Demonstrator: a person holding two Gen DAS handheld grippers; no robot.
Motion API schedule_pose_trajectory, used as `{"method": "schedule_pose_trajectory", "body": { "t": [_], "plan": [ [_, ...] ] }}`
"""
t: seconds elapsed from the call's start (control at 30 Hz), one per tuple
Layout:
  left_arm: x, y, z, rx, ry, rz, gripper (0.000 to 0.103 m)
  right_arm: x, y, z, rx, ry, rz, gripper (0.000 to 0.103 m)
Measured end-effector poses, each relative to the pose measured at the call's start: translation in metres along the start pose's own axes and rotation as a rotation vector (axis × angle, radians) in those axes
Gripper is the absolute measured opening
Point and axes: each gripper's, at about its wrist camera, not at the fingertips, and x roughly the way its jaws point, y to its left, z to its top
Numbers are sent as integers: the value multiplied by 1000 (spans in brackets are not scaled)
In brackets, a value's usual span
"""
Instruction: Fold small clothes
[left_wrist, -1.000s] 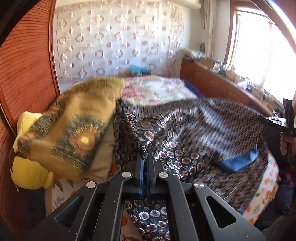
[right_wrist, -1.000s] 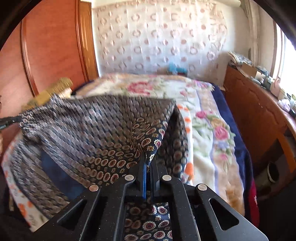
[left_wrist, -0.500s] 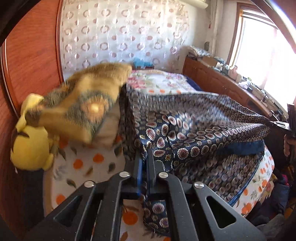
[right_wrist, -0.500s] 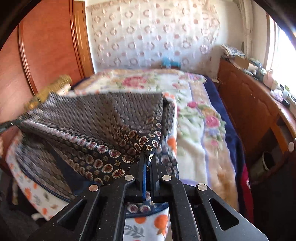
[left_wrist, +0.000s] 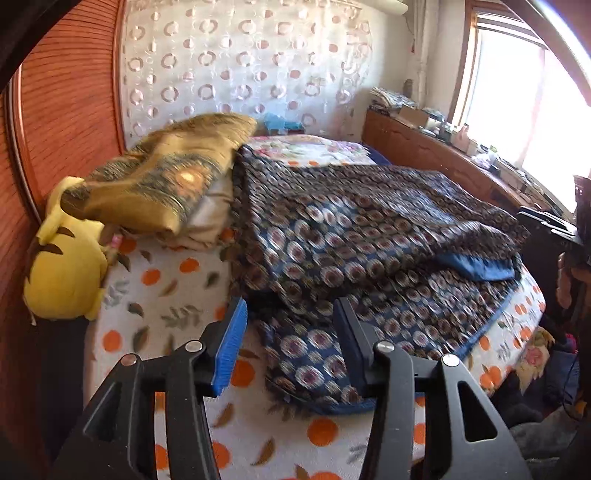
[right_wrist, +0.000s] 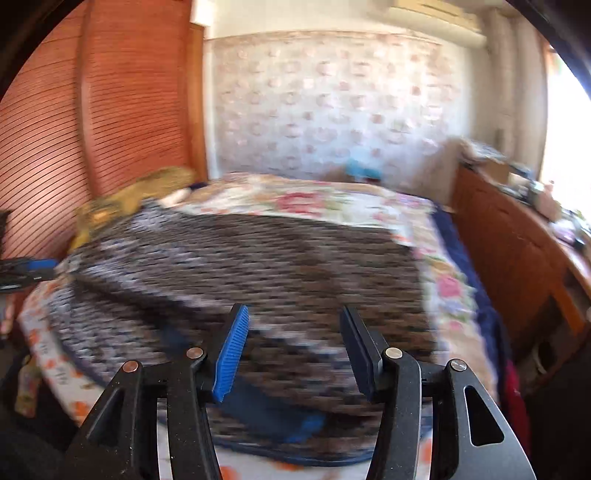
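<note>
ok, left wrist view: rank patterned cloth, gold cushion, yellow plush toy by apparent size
1. patterned cloth, by far the largest
2. gold cushion
3. yellow plush toy, partly hidden under the cushion, so its full size is unsure

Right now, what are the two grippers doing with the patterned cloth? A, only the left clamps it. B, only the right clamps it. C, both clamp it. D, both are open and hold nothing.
D: the left gripper and right gripper both gape, with the cloth lying on the bed.

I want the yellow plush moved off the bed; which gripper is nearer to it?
Left. The left gripper has the yellow plush close by on its left; the right gripper doesn't see it.
</note>
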Motion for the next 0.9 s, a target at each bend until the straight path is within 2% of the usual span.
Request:
{"method": "schedule_pose_trajectory", "body": {
  "t": [0.1, 0.17, 0.23, 0.33, 0.4, 0.47, 0.5, 0.53, 0.57, 0.67, 0.8, 0.9],
  "plan": [
    [11, -5, -4, 4, 26, -8, 50, 29, 45, -2, -41, 64, 158, 53],
    [17, -6, -6, 0, 38, -9, 50, 51, 69, -4, -65, 104, 214, 53],
    [21, -7, -6, -5, 44, -22, 50, 84, 86, -5, -98, 153, 235, 53],
    [27, -9, -5, -4, 55, -22, 50, 122, 99, 2, -100, 204, 221, 53],
    [30, -10, -5, 0, 59, -21, 50, 134, 102, 4, -120, 212, 202, 42],
    [34, -11, -4, 2, 66, -15, 49, 147, 109, 1, -166, 242, 175, 24],
    [36, -12, -3, 4, 68, -13, 50, 152, 111, -1, -185, 252, 167, 22],
    [38, -12, -3, 4, 69, -11, 50, 150, 114, -3, -194, 243, 173, 4],
    [40, -13, -2, 4, 72, -9, 50, 156, 118, -2, -197, 249, 174, 2],
    [40, -14, 2, 5, 58, -6, 49, 135, 113, 7, -150, 227, 289, 0],
    [35, -10, 5, 10, 27, 37, 50, 98, 110, 18, -141, 191, 410, 1],
    [37, -3, 7, 2, 20, 76, 50, 75, 105, 23, -130, 176, 444, 1]
  ]
}}
